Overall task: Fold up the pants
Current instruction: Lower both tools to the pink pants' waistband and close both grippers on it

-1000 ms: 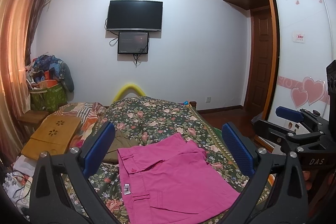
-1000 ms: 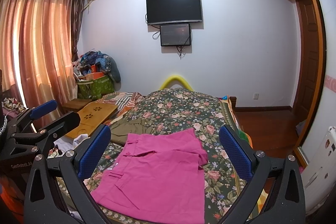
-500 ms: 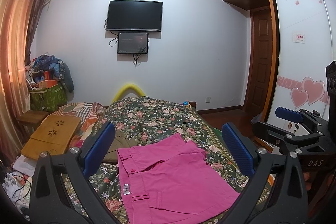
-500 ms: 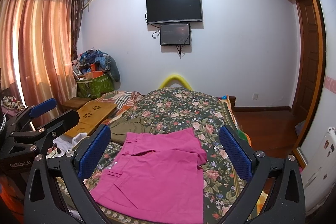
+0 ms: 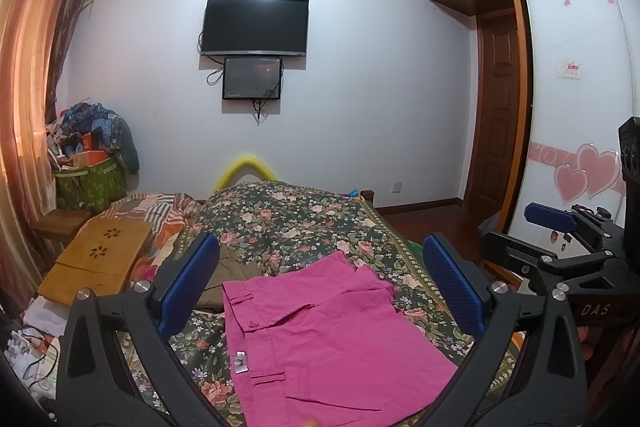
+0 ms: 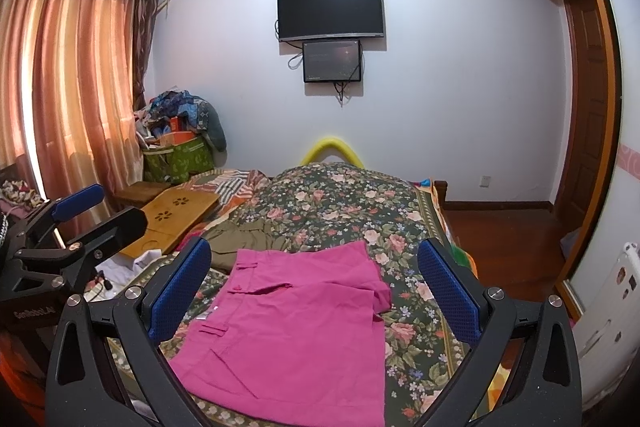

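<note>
Pink cotton pants (image 5: pixel 320 343) are lying flat on the bed w/ dark floral cover (image 5: pixel 304 223), both grippers being held above, nothing gripped.

The pants are spread at the near end of the bed, waistband w/ belt loops toward the left edge, a small grey tag (image 5: pixel 240 367) showing inside. The left gripper w/ blue pads (image 5: pixel 320 287) is being held wide open over the pants, apart from the fabric. The right gripper w/ blue pads (image 6: pixel 316 291) is likewise being held wide open, empty, over the same garment (image 6: pixel 296 323). An olive-green garment (image 6: pixel 244 235) is lying just beyond the waistband, near the left edge. A bamboo lap tray (image 6: pixel 176 219) is resting at the bed's left side.
</note>
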The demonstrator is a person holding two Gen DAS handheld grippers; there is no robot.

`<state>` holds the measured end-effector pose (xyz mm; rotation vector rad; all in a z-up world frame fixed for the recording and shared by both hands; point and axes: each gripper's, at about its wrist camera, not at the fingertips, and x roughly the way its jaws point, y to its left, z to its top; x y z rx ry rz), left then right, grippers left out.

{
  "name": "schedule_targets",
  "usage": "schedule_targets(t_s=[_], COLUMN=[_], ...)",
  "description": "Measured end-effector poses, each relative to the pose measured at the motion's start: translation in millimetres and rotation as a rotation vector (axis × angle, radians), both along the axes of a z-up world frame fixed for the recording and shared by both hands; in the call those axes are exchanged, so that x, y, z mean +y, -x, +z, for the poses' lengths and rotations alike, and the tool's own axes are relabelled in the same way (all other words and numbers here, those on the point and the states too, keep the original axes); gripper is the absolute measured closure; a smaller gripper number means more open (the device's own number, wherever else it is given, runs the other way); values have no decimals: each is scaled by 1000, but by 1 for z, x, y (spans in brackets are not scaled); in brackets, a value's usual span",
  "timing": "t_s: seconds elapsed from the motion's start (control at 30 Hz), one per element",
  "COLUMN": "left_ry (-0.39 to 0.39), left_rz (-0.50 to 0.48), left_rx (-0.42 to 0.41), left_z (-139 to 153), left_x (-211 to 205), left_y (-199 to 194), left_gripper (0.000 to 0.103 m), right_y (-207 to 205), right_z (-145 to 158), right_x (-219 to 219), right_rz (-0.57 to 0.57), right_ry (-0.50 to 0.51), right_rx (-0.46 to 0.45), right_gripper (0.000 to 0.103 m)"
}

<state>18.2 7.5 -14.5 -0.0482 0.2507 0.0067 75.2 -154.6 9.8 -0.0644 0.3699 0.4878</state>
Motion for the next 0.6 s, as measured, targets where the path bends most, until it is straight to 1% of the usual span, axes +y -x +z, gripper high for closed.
schedule_targets(t_s=[0.17,0.3,0.4,0.5,0.57,0.6], left_ry=[-26,-48,-67,-66,-56,-52], left_rz=[25,46,64,70,73,73], left_rx=[53,109,162,230,281,306], left_z=[-15,-33,-52,-73,-90,-97], left_x=[13,27,38,49,56,59], left_y=[-27,-55,-80,-107,-125,-133], left_gripper=[0,0,0,0,3,8], right_y=[-20,-58,-82,-102,-112,-120], right_z=[-14,-40,-62,-81,-91,-98], right_x=[-2,-5,-8,-12,-14,-16], right_rz=[-39,-75,-69,-72,-64,-60], right_ry=[37,94,118,136,136,132], right_rx=[10,92,156,220,262,287], right_gripper=[0,0,0,0,0,2])
